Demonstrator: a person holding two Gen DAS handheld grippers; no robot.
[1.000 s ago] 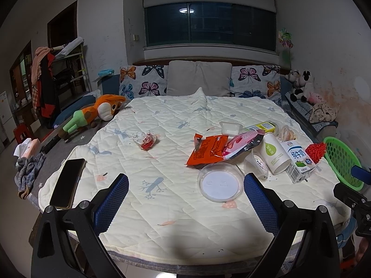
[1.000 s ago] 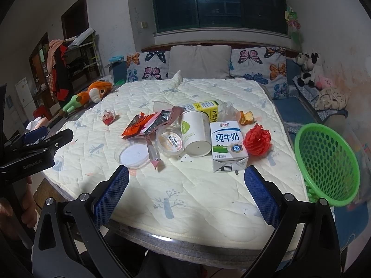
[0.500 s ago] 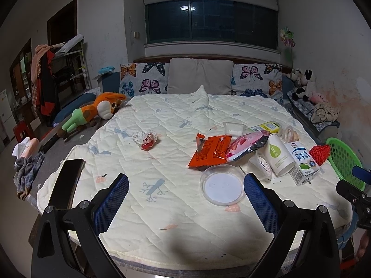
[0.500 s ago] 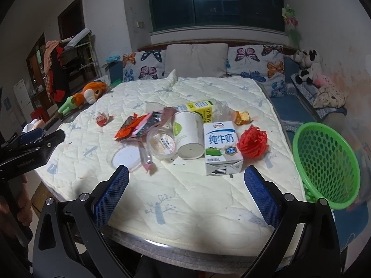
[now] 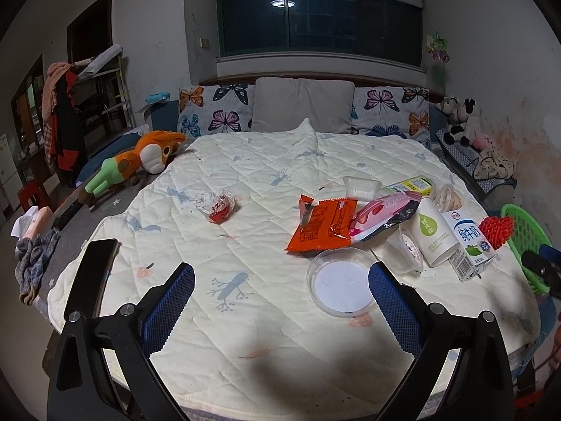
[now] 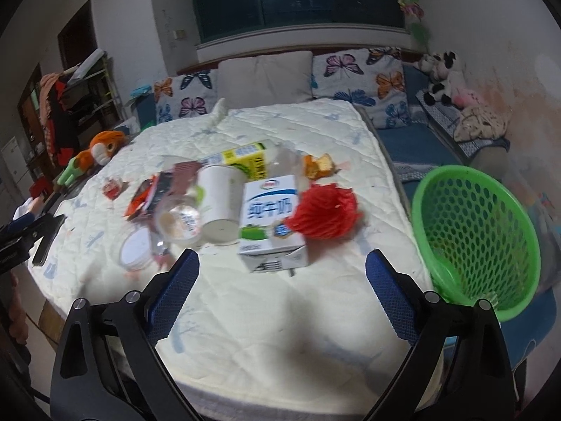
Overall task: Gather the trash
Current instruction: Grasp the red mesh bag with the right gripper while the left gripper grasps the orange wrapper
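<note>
The milk carton [image 6: 271, 224] lies on the quilt [image 6: 280, 315] straight ahead of my right gripper [image 6: 280, 277], just past its fingertips and lined up with the gap between them. A red paper ball [image 6: 324, 212] touches the carton's right side, and a white cup [image 6: 221, 207] lies on its side at the carton's left, with a clear lid [image 6: 180, 221] next to that. The green basket [image 6: 477, 238] sits off the bed edge to the right of my right gripper. Its jaws stand wide, though they have just been closing a little, and nothing is between them.

My left gripper [image 5: 280, 291] hangs over the near part of the quilt, jaws wide and empty. A round plastic lid [image 5: 338, 286] lies beside its right finger [image 5: 394, 307], partly behind it. The orange wrapper [image 5: 324, 224] and pink wrapper [image 5: 382, 215] lie beyond, and a crumpled red wrapper [image 5: 215, 203] sits apart to the left.
</note>
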